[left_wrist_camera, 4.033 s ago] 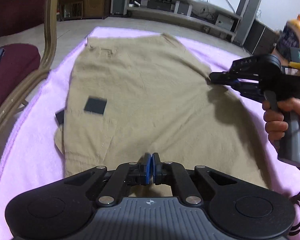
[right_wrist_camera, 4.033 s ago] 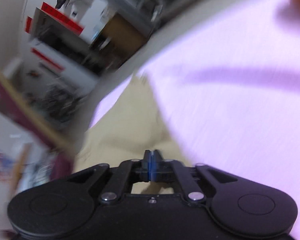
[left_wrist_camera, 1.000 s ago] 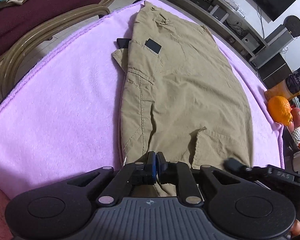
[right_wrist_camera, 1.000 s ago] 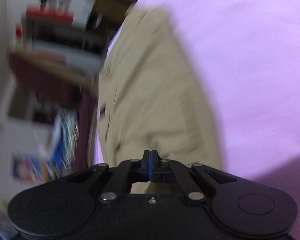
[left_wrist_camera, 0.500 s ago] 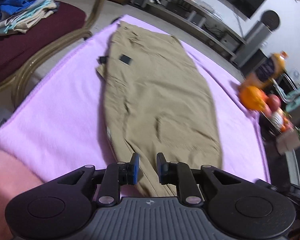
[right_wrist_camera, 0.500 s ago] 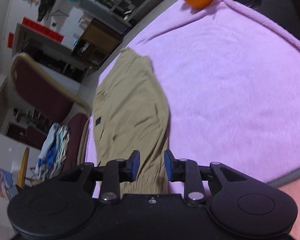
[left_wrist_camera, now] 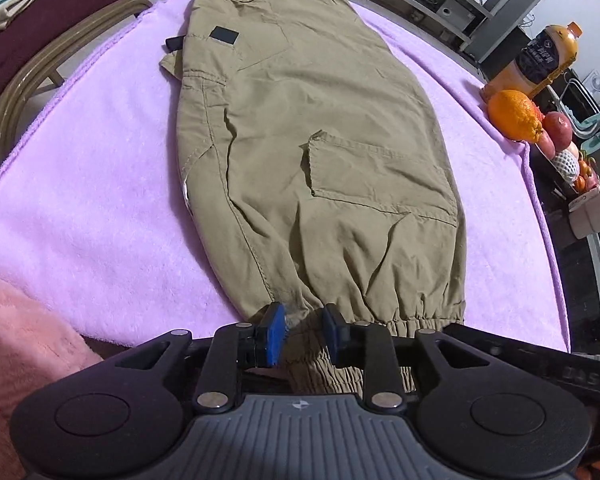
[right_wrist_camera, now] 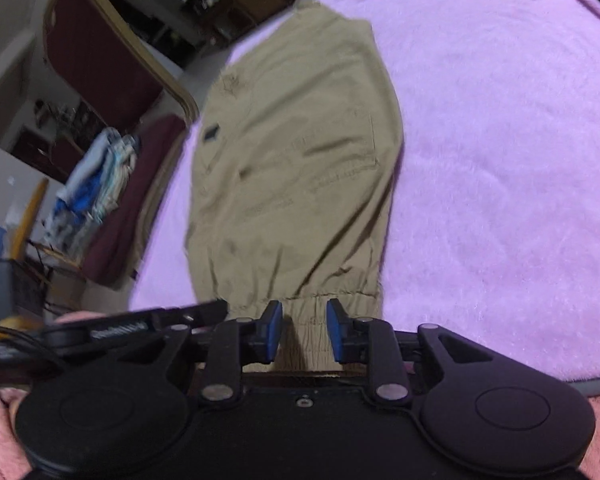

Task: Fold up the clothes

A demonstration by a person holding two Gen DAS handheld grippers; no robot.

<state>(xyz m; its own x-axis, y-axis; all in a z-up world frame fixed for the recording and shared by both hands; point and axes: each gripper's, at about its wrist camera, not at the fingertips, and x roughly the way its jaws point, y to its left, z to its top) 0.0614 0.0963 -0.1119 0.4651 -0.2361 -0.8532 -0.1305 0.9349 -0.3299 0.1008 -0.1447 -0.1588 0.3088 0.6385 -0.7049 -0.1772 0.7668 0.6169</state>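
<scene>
Khaki cargo trousers (left_wrist_camera: 308, 128) lie folded lengthwise, leg on leg, on a lilac blanket (left_wrist_camera: 84, 184), waist at the far end and elastic cuffs at the near edge. My left gripper (left_wrist_camera: 303, 334) is open, its blue pads either side of the left part of the cuff (left_wrist_camera: 384, 316). My right gripper (right_wrist_camera: 303, 330) is open over the same cuff (right_wrist_camera: 324, 308), further right; the trousers also show in the right wrist view (right_wrist_camera: 296, 168). The left gripper's finger shows in the right wrist view (right_wrist_camera: 160, 320).
An orange (left_wrist_camera: 514, 114), a juice bottle (left_wrist_camera: 540, 58) and other fruit stand at the blanket's right edge. A maroon chair (right_wrist_camera: 112, 80) with a stack of folded clothes (right_wrist_camera: 96, 184) is on the left. Pink sleeves (left_wrist_camera: 24, 344) are close below the grippers.
Both grippers were shut on the trousers one second ago and opened half a second ago. They now stand wider open and lower, right at the cuffs.
</scene>
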